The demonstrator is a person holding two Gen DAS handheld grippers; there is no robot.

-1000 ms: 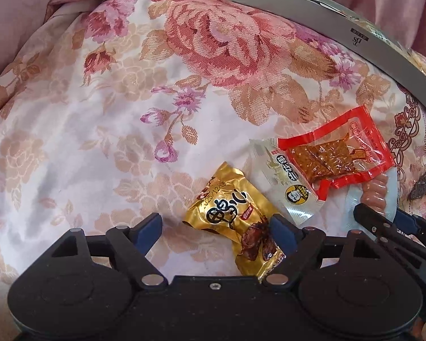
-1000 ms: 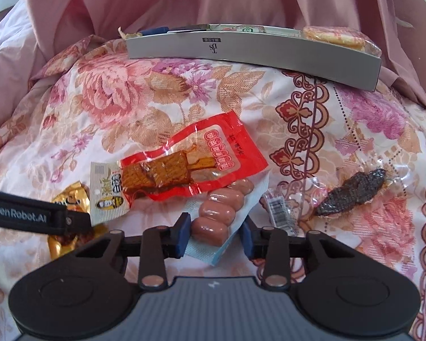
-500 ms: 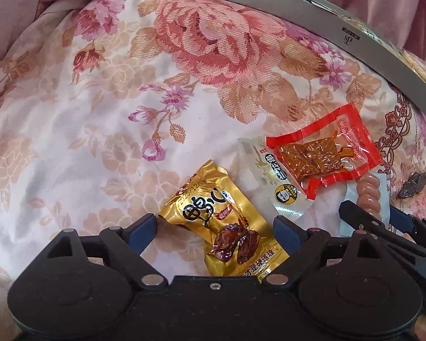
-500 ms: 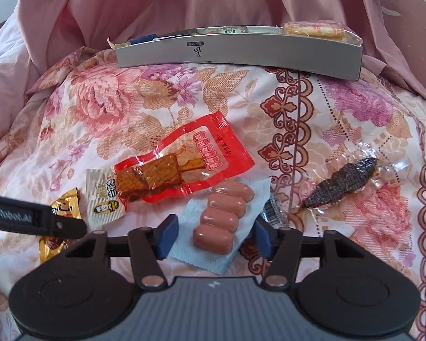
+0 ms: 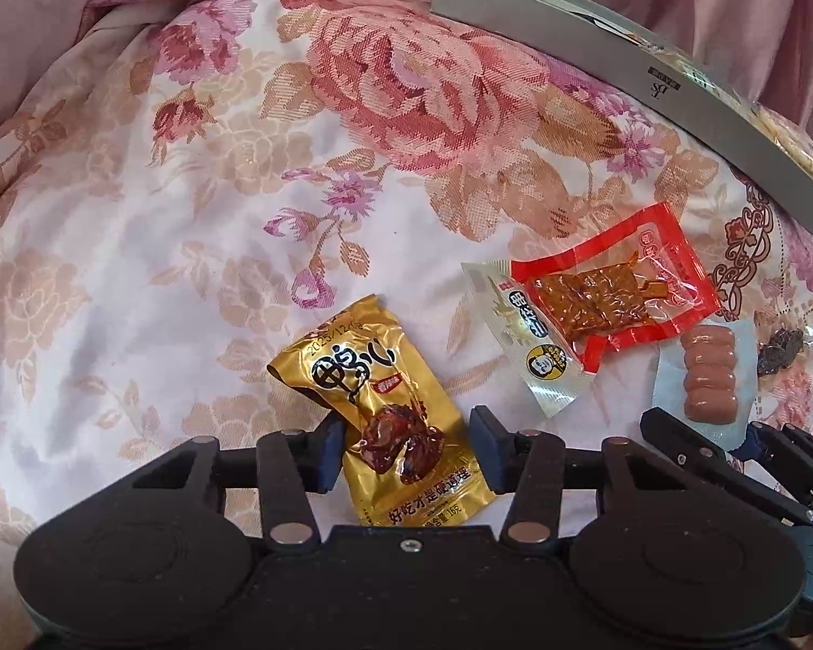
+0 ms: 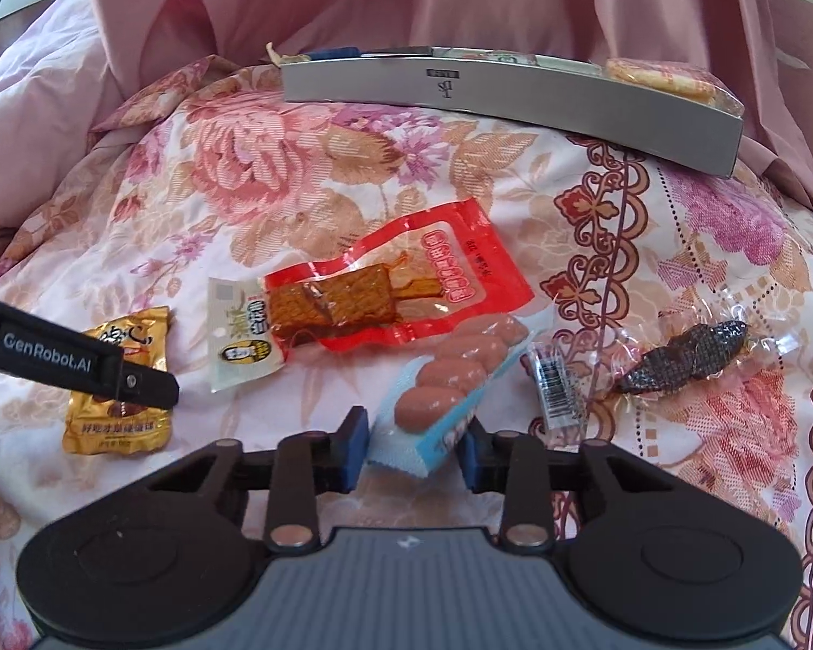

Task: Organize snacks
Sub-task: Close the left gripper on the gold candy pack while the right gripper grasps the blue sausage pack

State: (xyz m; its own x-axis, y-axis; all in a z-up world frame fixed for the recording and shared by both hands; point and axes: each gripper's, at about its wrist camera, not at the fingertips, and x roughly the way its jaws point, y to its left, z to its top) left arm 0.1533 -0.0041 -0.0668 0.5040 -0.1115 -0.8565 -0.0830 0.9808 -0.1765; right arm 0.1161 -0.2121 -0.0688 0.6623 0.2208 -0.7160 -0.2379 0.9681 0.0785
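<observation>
Your left gripper has just been closing on the gold snack packet; its pads pinch the packet's lower half, which lies on the floral bedspread. Your right gripper has also just been closing and grasps the sausage pack by its near end (pack tilted up, buckled between the pads). Red tofu packet overlaps a white-and-silver packet, just beside the sausages. Dried fish packet lies further right. Grey box sits at the back, holding snacks.
</observation>
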